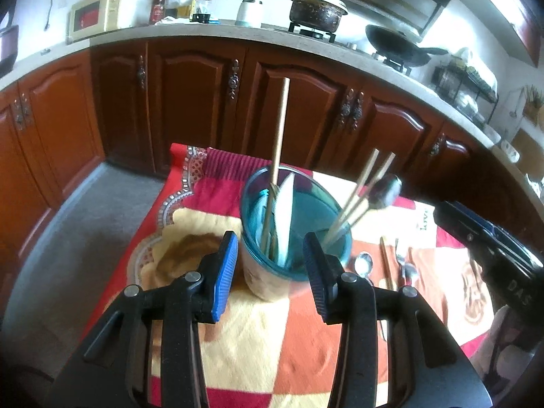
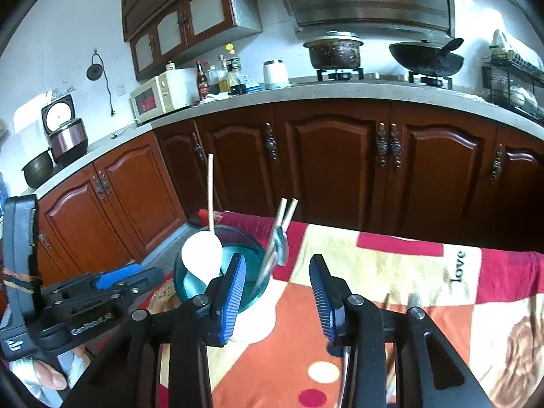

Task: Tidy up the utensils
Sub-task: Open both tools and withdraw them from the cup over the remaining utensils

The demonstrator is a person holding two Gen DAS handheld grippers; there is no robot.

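Clearly both grippers — left gripper (image 1: pixel 270 265), right gripper (image 2: pixel 277 297) — gape empty beside the blue cup (image 1: pixel 295 234), ready for the spoon (image 1: pixel 363 263) lying loose.

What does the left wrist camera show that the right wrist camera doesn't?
Only the left wrist view shows loose utensils on the cloth: a metal spoon and a chopstick beside it. Only the right wrist view shows the left gripper from outside and a rice cooker. Both show the teal cup holding chopsticks and a white spoon, with both grippers open.
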